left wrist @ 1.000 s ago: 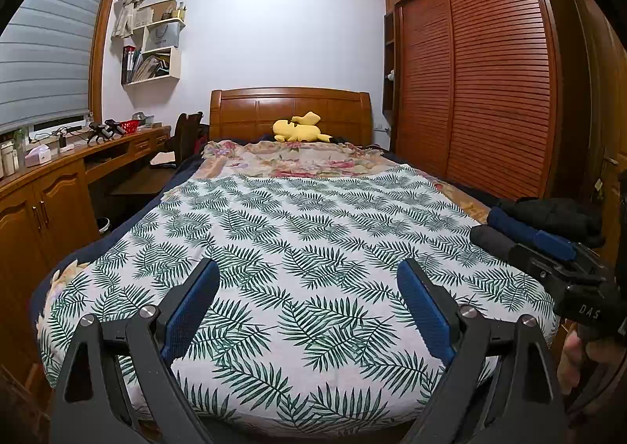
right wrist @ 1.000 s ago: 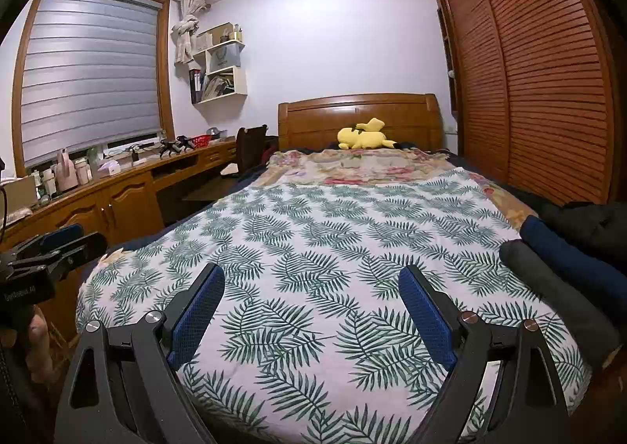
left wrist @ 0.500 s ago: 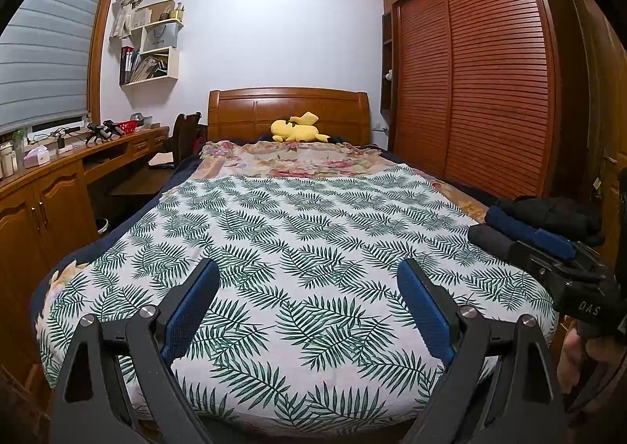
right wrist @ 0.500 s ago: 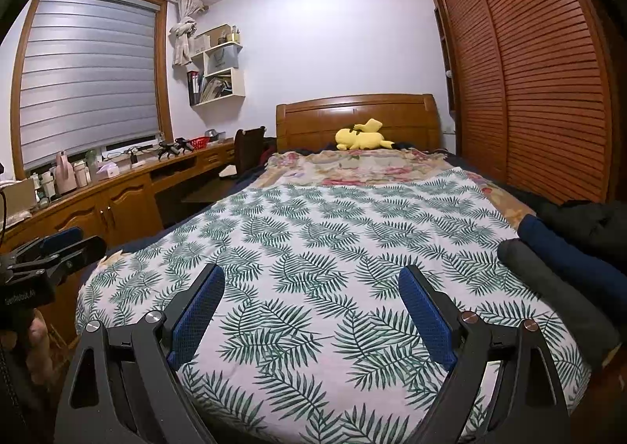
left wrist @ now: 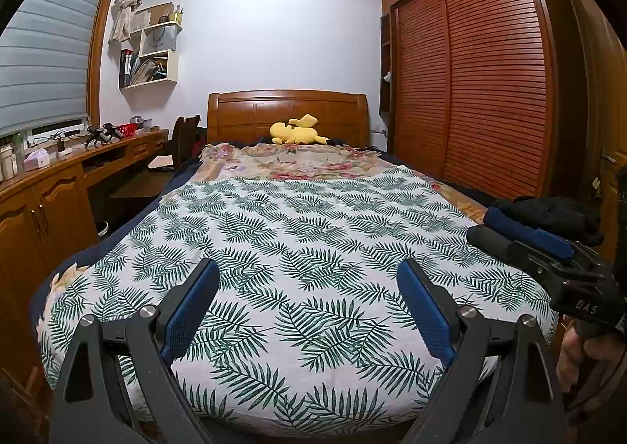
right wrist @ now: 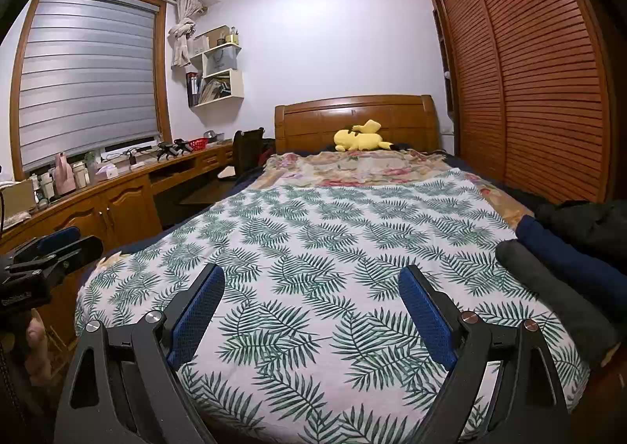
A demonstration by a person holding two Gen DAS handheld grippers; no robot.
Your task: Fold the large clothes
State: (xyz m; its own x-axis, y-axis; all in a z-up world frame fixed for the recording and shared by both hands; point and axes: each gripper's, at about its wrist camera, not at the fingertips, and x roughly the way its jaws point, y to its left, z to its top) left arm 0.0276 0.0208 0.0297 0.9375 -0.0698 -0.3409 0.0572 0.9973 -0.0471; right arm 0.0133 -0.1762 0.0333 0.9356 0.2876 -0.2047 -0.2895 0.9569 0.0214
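A stack of folded dark clothes (right wrist: 564,267) lies at the bed's right edge: a grey piece in front, a navy one and a black one behind. The same stack (left wrist: 548,214) shows in the left wrist view, partly behind the right gripper (left wrist: 556,252). My left gripper (left wrist: 307,273) hovers open over the foot of the bed, nothing between its blue pads. My right gripper (right wrist: 311,277) is open too, above the leaf-print sheet (right wrist: 313,232), left of the clothes. The left gripper (right wrist: 58,244) appears at that view's left edge, held by a hand.
A wooden headboard (left wrist: 288,113) and yellow plush toy (left wrist: 296,132) are at the bed's far end. A long wooden desk with cupboards (right wrist: 117,197) runs along the left wall. Slatted wardrobe doors (left wrist: 482,83) stand on the right.
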